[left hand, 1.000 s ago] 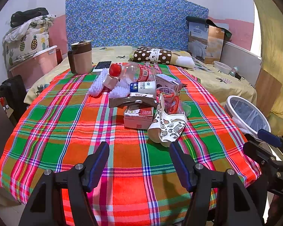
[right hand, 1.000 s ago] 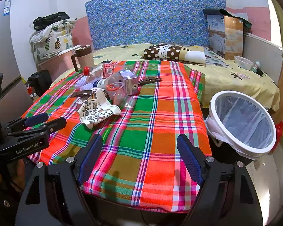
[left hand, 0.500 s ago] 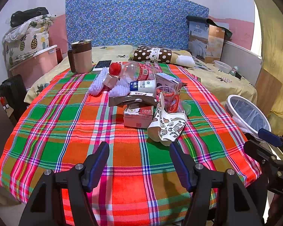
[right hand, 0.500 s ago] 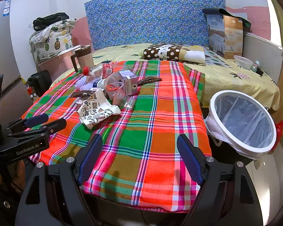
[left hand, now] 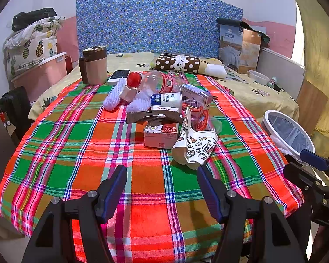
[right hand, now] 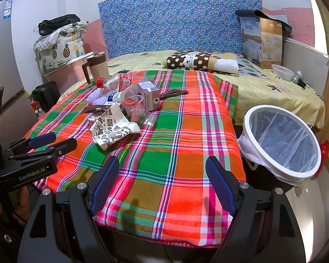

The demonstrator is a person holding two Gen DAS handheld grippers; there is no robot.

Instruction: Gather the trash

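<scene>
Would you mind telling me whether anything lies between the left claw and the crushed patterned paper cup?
Nothing visible does. Only bare plaid cloth separates the open left claw from the patterned paper cup, the nearest piece of the trash pile.

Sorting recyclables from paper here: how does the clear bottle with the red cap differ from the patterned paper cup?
The clear bottle is see-through plastic with a red cap and red label; the patterned paper cup is opaque white with brown doodles. The bottle keeps its round shape, while the cup is crushed flat. The bottle lies at the pile's far end, the cup at the near edge. Both lie on their sides on the plaid cloth, untouched by either claw.
</scene>
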